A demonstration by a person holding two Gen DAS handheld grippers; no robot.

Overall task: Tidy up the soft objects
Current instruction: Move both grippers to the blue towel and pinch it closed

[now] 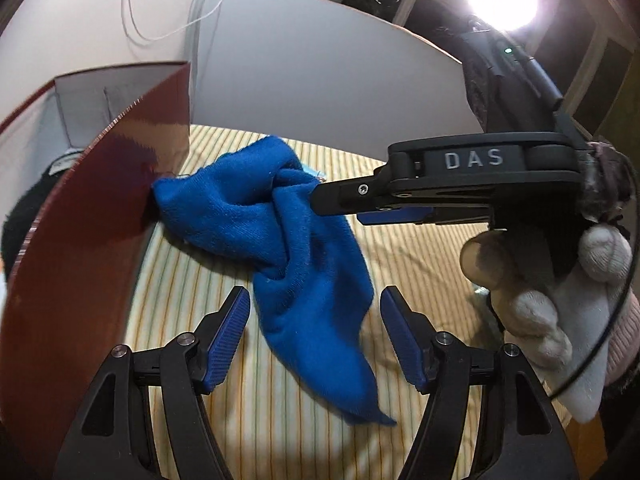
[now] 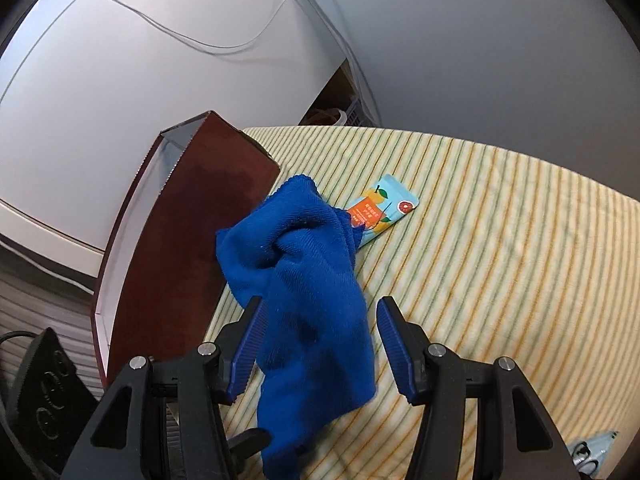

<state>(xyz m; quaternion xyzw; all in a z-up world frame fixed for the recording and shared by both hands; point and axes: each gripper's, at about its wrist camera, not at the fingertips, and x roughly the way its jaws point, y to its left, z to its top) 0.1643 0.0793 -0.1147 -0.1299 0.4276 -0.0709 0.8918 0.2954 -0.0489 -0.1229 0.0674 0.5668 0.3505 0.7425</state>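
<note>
Both tools, left tool (image 1: 314,336) and right tool (image 2: 318,340), stood open, gripping nothing, around the blue cloth (image 1: 288,232) on the striped surface (image 1: 420,256) against the red box (image 1: 100,220). Only the right view showed the orange packet (image 2: 380,208).

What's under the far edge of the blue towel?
An orange and light-blue fruit-print packet pokes out from under the blue towel on the striped tablecloth. Its near end is covered, and whatever else lies beneath the towel cannot be seen.
</note>
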